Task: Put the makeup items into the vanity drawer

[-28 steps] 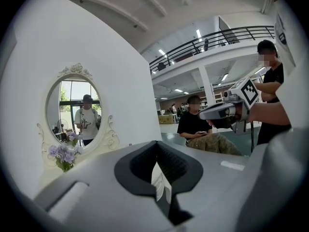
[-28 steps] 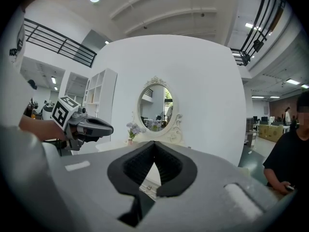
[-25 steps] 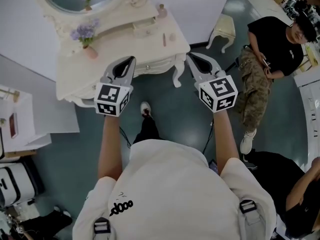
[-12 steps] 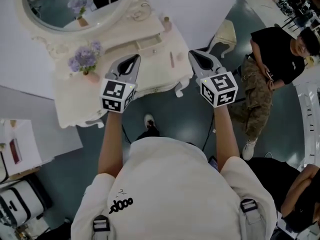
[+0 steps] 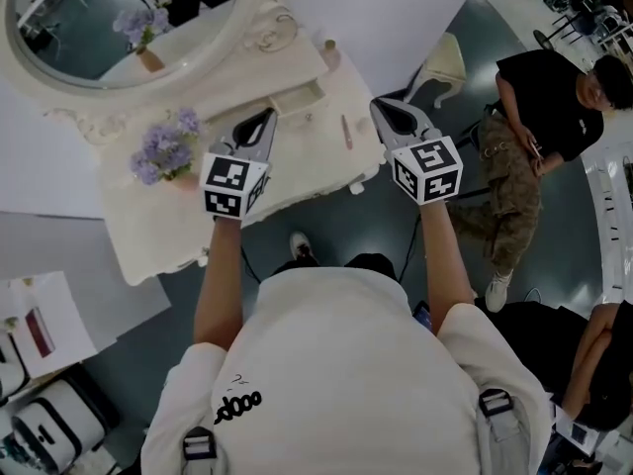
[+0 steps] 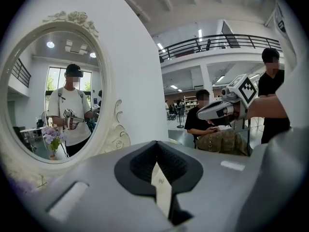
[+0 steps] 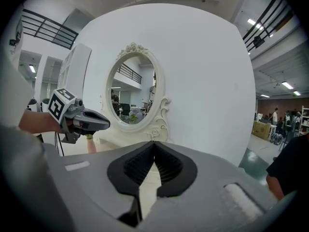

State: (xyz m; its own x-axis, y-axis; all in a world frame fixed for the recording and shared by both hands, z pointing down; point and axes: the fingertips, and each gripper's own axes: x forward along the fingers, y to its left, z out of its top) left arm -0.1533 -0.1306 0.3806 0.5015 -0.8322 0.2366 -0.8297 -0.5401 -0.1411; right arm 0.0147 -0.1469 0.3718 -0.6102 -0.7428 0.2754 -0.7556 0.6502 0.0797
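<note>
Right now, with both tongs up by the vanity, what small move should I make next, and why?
Probably open the right tongs and ease them toward the thin pink stick on the vanity top: both they and the left tongs are shut and empty, and that stick lies nearest.

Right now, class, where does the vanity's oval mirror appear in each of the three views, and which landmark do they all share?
Head view: the oval mirror sits at the top left, seen from above.
Left gripper view: the oval mirror fills the left side.
Right gripper view: the oval mirror is small, just above centre.
Shared landmark: the white wall right behind it.
</note>
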